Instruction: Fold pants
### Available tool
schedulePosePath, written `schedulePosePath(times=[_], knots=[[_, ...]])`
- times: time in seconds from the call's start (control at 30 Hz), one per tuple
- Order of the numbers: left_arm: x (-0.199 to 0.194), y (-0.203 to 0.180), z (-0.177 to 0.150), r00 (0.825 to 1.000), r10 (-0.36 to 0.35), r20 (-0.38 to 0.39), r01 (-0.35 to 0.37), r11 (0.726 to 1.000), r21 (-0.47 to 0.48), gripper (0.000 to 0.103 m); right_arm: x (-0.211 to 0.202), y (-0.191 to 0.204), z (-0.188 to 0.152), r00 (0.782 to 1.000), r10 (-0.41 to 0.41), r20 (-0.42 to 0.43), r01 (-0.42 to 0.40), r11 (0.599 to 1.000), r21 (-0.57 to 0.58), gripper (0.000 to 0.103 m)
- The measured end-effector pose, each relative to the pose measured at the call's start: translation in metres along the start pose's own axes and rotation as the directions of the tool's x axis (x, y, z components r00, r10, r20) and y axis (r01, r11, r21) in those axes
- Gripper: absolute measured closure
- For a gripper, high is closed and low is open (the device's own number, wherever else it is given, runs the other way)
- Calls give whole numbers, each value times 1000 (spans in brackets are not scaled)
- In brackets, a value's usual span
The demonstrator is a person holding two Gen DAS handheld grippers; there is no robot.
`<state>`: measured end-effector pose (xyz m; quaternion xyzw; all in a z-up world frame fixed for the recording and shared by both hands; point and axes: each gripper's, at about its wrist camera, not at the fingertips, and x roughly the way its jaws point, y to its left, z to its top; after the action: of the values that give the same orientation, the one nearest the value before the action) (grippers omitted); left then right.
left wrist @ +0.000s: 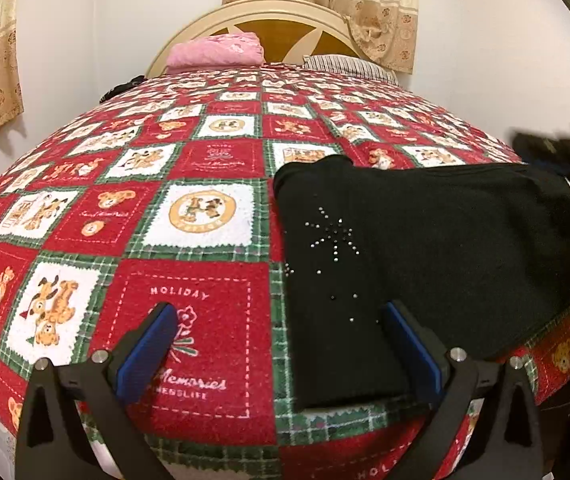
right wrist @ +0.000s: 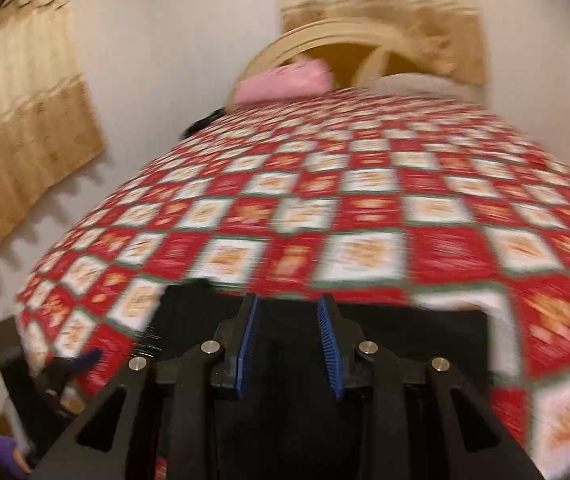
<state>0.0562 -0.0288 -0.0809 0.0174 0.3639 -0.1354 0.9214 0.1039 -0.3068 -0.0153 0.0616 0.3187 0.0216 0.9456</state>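
The left gripper is hovering with jaws spread wide and empty over the near edge of the folded black pants with rhinestone starburst. The right gripper, blurred, is holding its jaws partly apart, gripping nothing. The pants are lying on the red-and-white checkered holiday bedspread; beyond it a folded pink cloth is sitting by the cream headboard.

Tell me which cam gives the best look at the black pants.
Left wrist view. The black pants lie folded and sharp on the bedspread, with a rhinestone starburst visible. The right wrist view is motion-blurred; there the pants are only a dark patch, mostly hidden behind the right claw.
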Motion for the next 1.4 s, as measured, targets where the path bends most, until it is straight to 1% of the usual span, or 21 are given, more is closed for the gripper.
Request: schedulePosePath(times=[0.03, 0.07, 0.1, 0.2, 0.23, 0.3, 0.33, 0.4, 0.47, 0.53, 0.7, 0.77, 0.8, 0.9, 0.97, 1.03, 1.13, 1.27, 1.3, 1.33, 1.4], knots=[[0, -1, 0, 1000, 3, -1, -3, 1000, 0, 0, -1, -15, -5, 999, -37, -2, 37, 999, 22, 70], [0, -1, 0, 1000, 5, -1, -5, 1000, 1, 0, 3, -29, -10, 999, -43, -16, 43, 998, 47, 70], [0, -1, 1, 1000, 7, -1, -7, 1000, 2, 0, 10, -43, -15, 999, 3, -35, 0, 996, 86, 69], [1, -2, 2, 1000, 19, -6, -19, 1000, -1, 0, 9, -71, -14, 991, 134, 0, -131, 972, 197, 69], [1, -3, 2, 1000, 22, -6, -22, 1000, -3, 0, 1, -77, -10, 986, 166, 26, -168, 957, 238, 70], [0, -3, 1, 1000, 23, -6, -24, 1000, -6, 0, -27, -86, -6, 973, 181, 146, -216, 936, 278, 70], [0, -2, 1, 1000, 22, -6, -22, 1000, -9, 0, -46, -91, -6, 965, 162, 207, -217, 935, 281, 70], [0, -4, 1, 1000, 27, -6, -27, 1000, -9, 0, -70, -98, -10, 967, 102, 234, -169, 943, 287, 69], [0, -5, 0, 999, 33, -4, -33, 999, -9, 0, -84, -96, -22, 973, 65, 221, -126, 954, 273, 70], [0, -5, 0, 999, 33, -6, -33, 999, -10, 0, -90, -84, -40, 981, 60, 183, -102, 968, 229, 69], [1, -6, 2, 999, 42, -16, -42, 999, -12, 0, -86, -43, -71, 991, 32, 131, -41, 997, 63, 70], [1, -6, 2, 999, 44, -21, -45, 999, -15, 0, -78, -38, -78, 994, -41, 98, 40, 999, 12, 69], [1, -6, 2, 999, 45, -22, -45, 999, -16, 0, -74, -40, -84, 996, -61, 68, 60, 998, 22, 69], [1, -6, 3, 999, 45, -26, -46, 999, -14, 0, -69, -60, -92, 998, -14, 55, 7, 991, 132, 68], [1, -6, 3, 999, 43, -29, -44, 999, -14, 0, -64, -70, -92, 999, 25, 26, -29, 980, 197, 60], [2, -6, 3, 999, 42, -30, -42, 999, -13, 0, -62, -81, -97, 997, 74, 30, -79, 959, 272, 59], [2, -6, 4, 999, 38, -30, -38, 999, -12, 0, -71, -80, -94, 994, 95, 46, -104, 956, 276, 59], [3, -7, 4, 999, 32, -31, -32, 999, -7, 0, -95, -77, -84, 983, 102, 156, -140, 955, 262, 58], [3, -7, 4, 999, 31, -29, -31, 999, -6, 0, -102, -76, -81, 978, 102, 183, -149, 952, 267, 51], [3, -8, 4, 999, 31, -28, -31, 1000, -5, 0, -104, -77, -79, 975, 98, 200, -151, 950, 272, 38], [3, -7, 5, 999, 24, -30, -24, 1000, -1, 0, -109, -78, -75, 969, 76, 234, -142, 949, 283, 25]])
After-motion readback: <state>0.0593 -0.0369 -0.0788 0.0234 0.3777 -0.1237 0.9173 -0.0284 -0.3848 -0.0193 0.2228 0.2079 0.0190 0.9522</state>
